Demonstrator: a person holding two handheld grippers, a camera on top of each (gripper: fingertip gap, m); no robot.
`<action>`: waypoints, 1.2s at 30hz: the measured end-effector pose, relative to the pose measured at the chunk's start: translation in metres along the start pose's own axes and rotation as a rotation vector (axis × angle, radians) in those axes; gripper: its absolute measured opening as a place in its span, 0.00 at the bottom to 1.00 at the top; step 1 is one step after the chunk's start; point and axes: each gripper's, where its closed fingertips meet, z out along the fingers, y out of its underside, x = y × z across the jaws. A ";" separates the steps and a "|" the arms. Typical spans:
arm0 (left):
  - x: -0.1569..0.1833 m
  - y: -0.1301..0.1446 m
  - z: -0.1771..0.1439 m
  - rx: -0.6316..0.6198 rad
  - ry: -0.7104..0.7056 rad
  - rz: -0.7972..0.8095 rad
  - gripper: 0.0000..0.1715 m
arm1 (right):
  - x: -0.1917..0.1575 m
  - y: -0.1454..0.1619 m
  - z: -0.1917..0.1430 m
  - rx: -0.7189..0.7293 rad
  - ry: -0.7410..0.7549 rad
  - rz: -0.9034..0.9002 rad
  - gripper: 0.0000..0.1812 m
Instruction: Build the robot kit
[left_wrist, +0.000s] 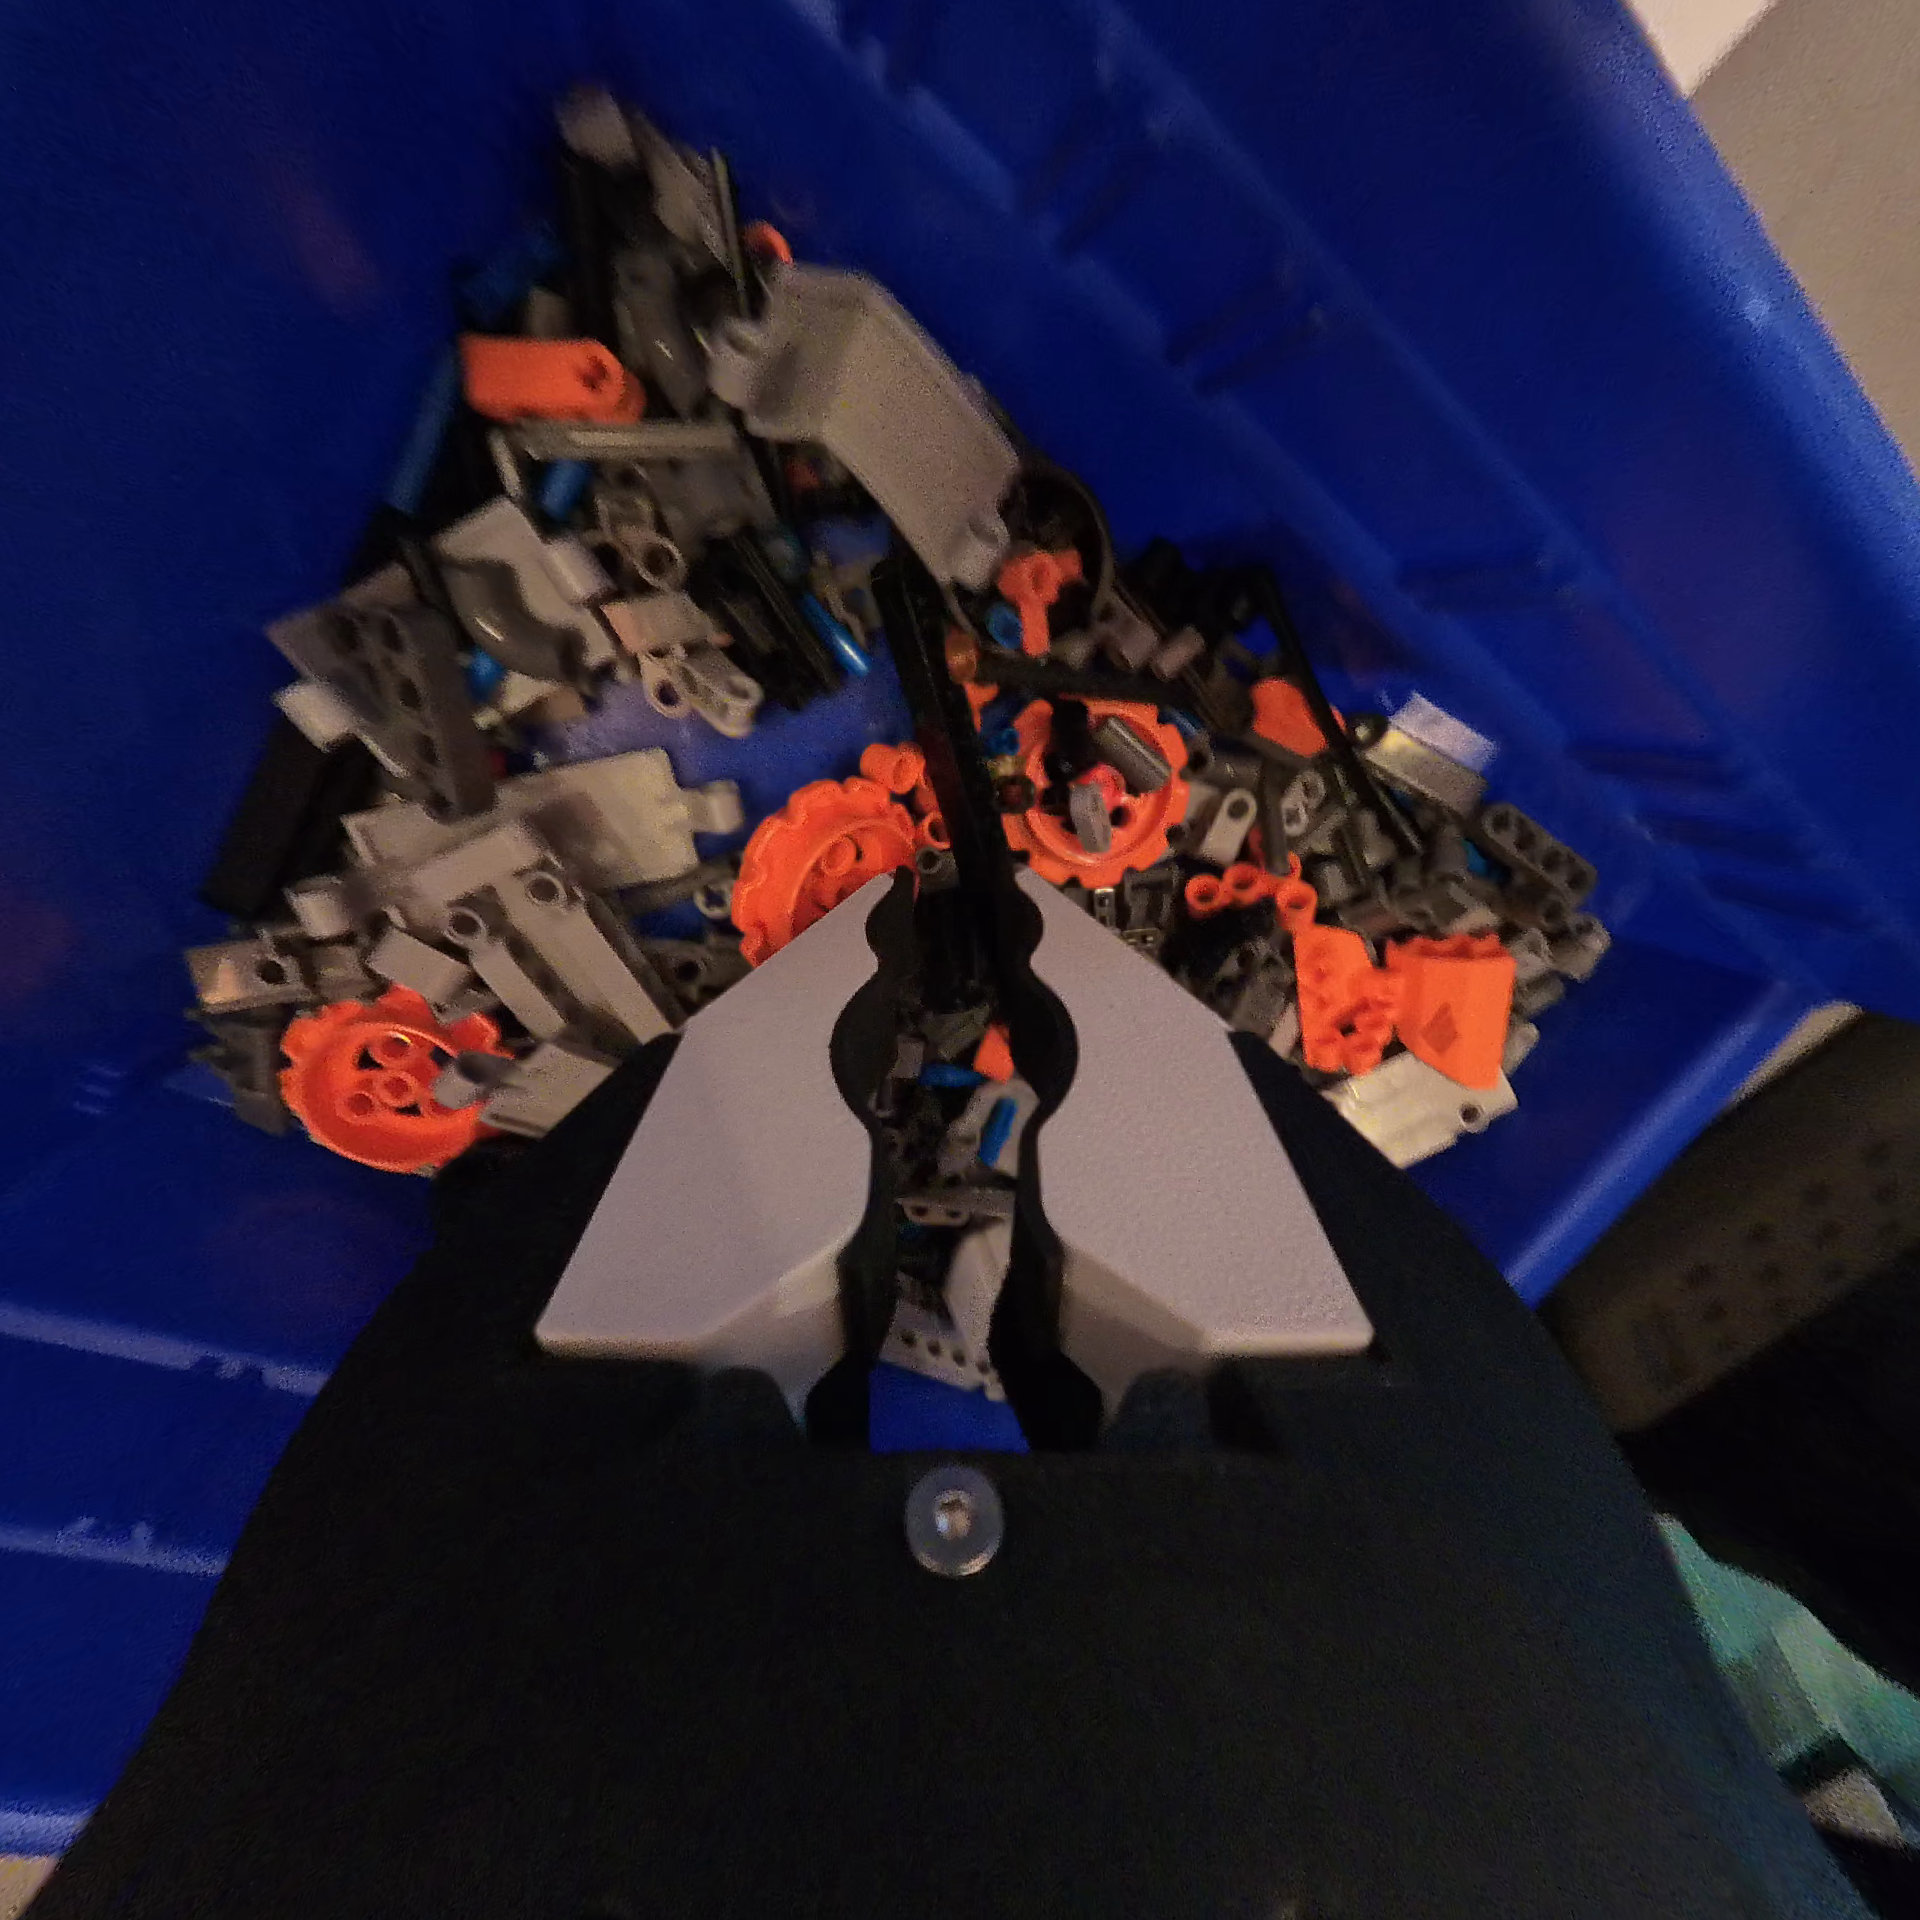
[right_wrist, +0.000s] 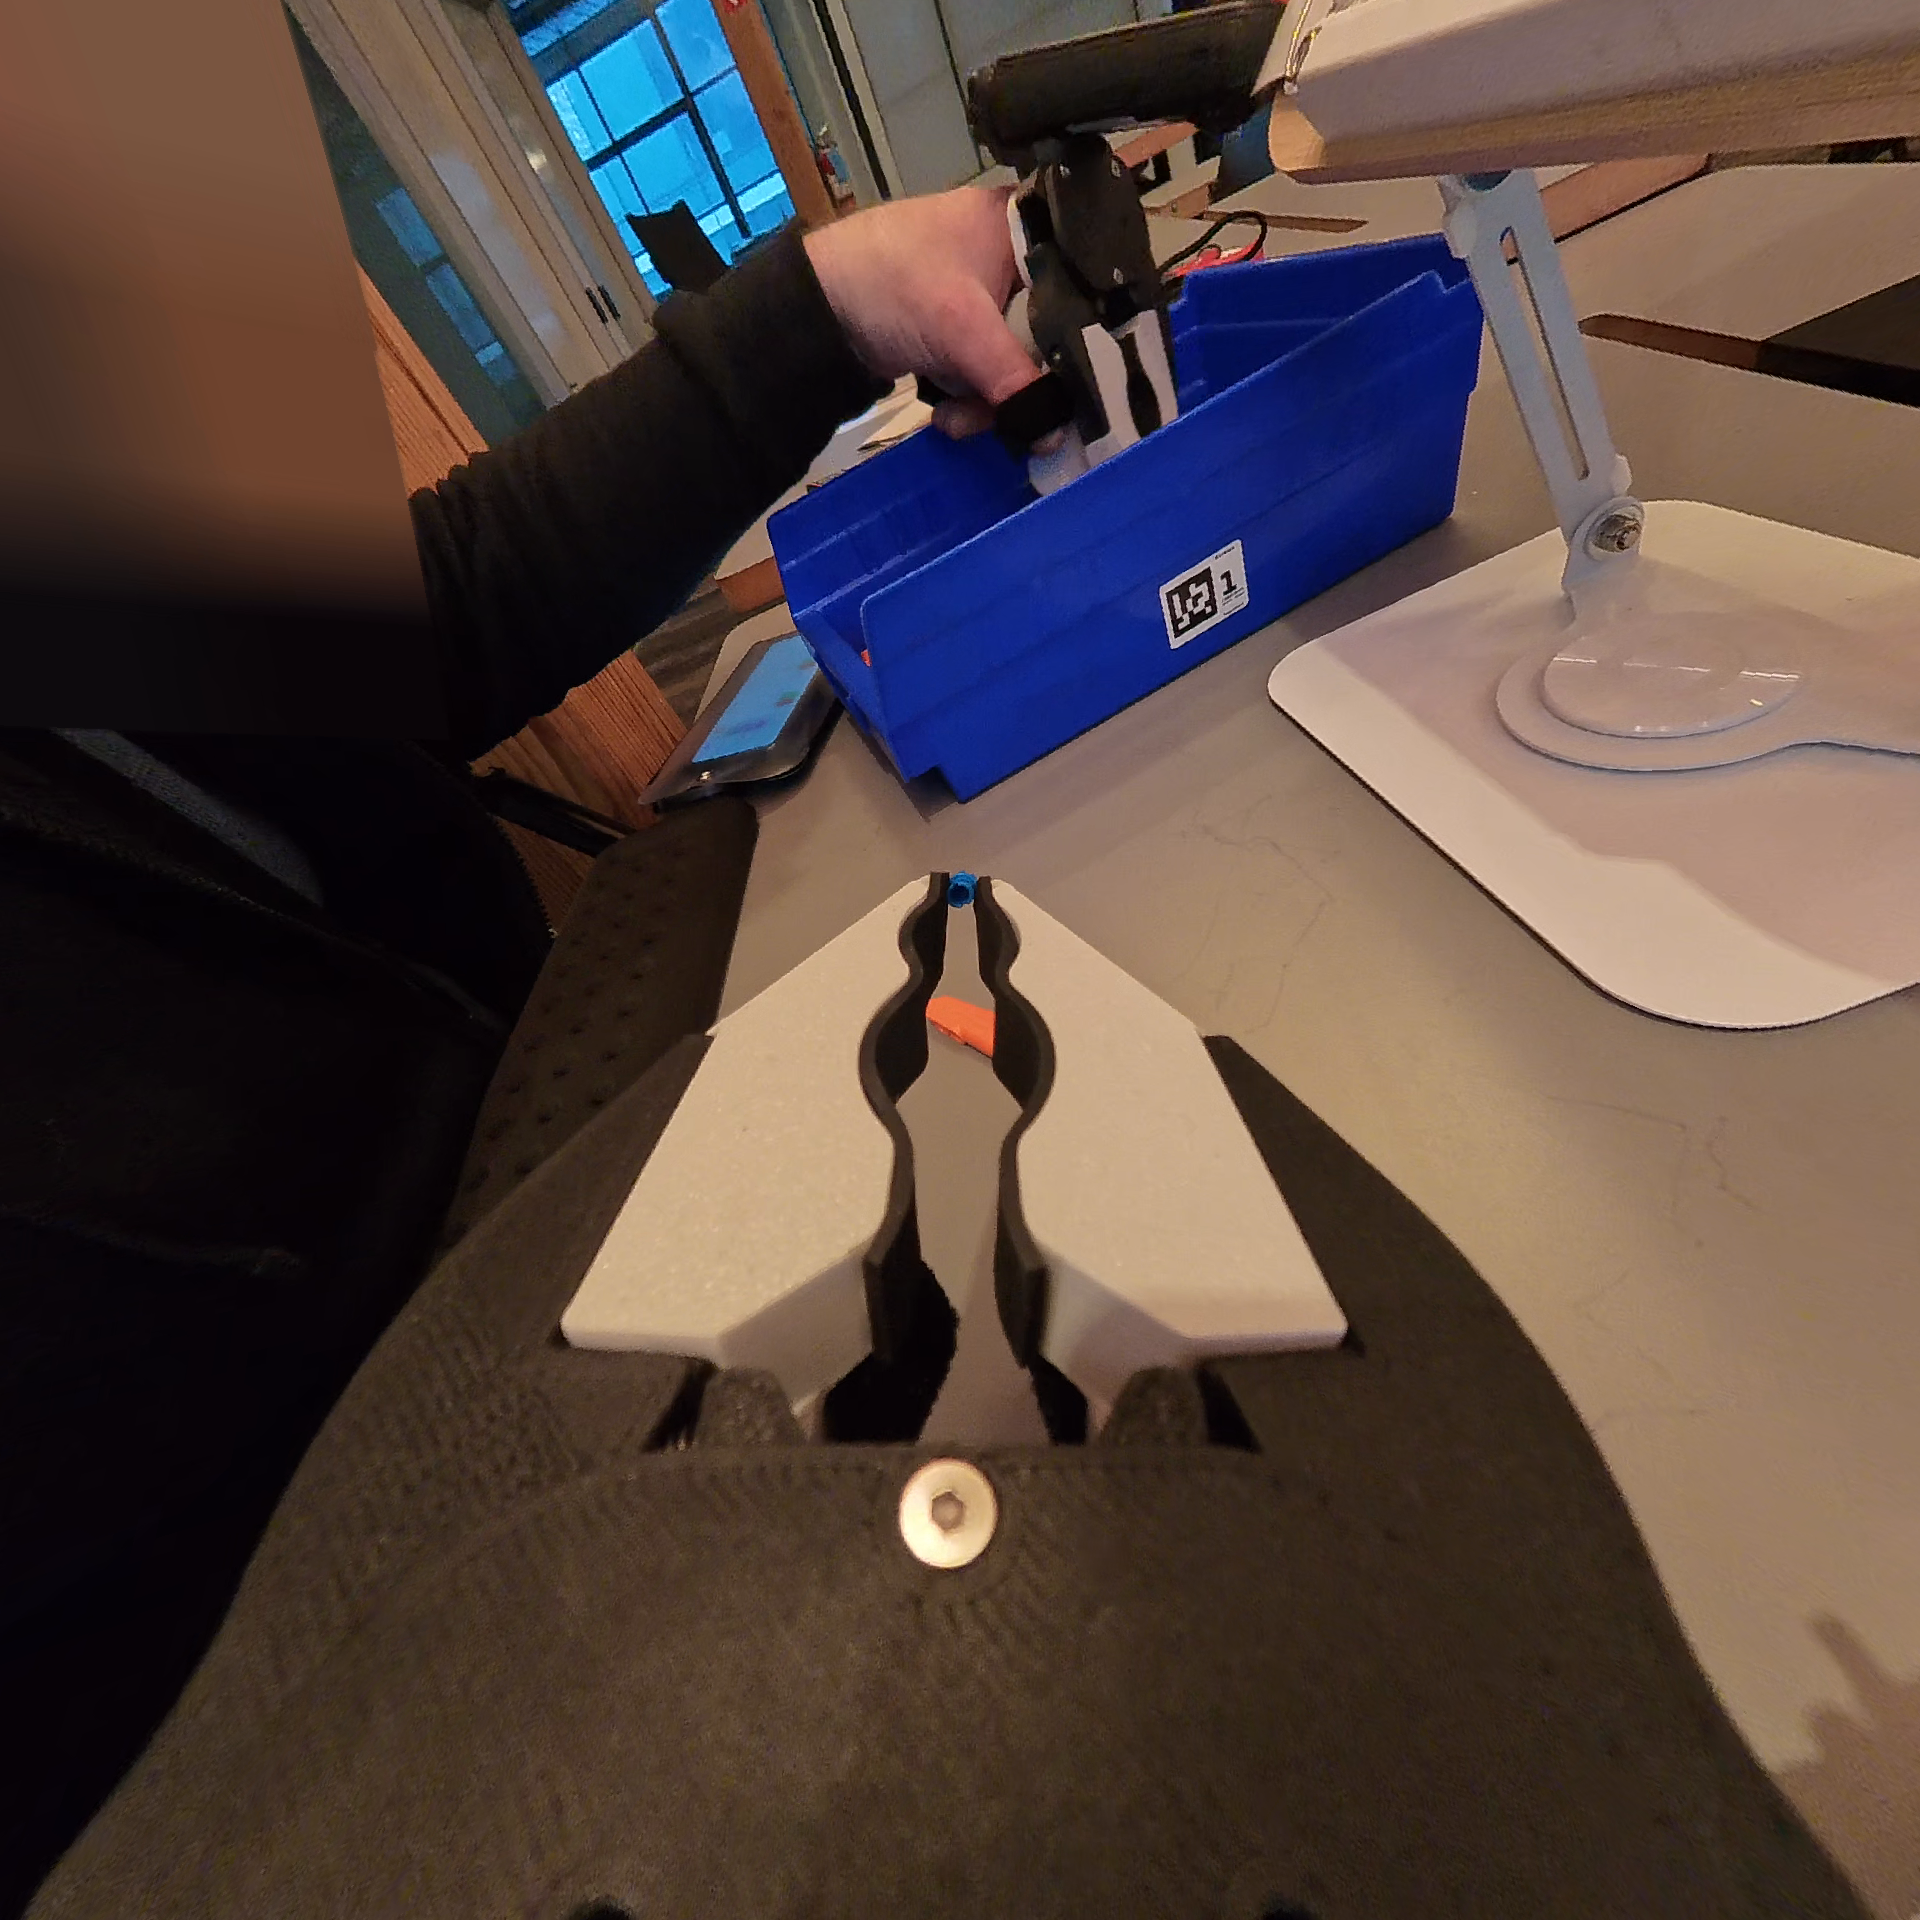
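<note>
Closest to my right camera, my right gripper (right_wrist: 962, 891) has its tips pinched on a small blue pin (right_wrist: 960, 890), held above the grey table (right_wrist: 1299, 1039); only the pin's end shows past the pads, so its length is hidden. Through the gap behind the tips I see part of an orange piece (right_wrist: 961, 1016) lying on the table, cut off by both fingers. Farther off, a blue bin (right_wrist: 1091, 561) with a white square-code sticker (right_wrist: 1203, 593) stands on the table, and my left hand (right_wrist: 930, 301) reaches my left gripper (right_wrist: 1127, 400) down into it; its tips are hidden behind the bin wall in that view. A phone (right_wrist: 753, 712) lies beside the bin's near end, and a white stand (right_wrist: 1621, 727) sits to the other side, its top cut off. From the left wrist camera, my left gripper (left_wrist: 961, 894) is closed on a long black beam (left_wrist: 951, 769) that rises from the heap of grey, black and orange building pieces (left_wrist: 582, 862) in the blue bin (left_wrist: 1455, 364). That picture is dim and blurred, so many small pieces cannot be told apart. Orange toothed wheels (left_wrist: 826, 862) lie just beside the tips, one more (left_wrist: 1091, 795) behind the beam. A large grey block (left_wrist: 883, 416) lies at the far end of the heap.
</note>
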 end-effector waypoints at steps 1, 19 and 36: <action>0.003 0.004 -0.002 -0.015 0.011 0.002 0.05 | 0.000 0.000 0.000 0.000 0.000 0.000 0.02; -0.079 0.002 -0.029 0.029 -0.264 -0.163 0.32 | 0.001 0.000 0.000 0.001 -0.001 0.004 0.02; -0.037 -0.042 -0.033 0.186 0.016 -0.091 0.28 | 0.001 0.001 0.000 0.006 -0.010 0.016 0.02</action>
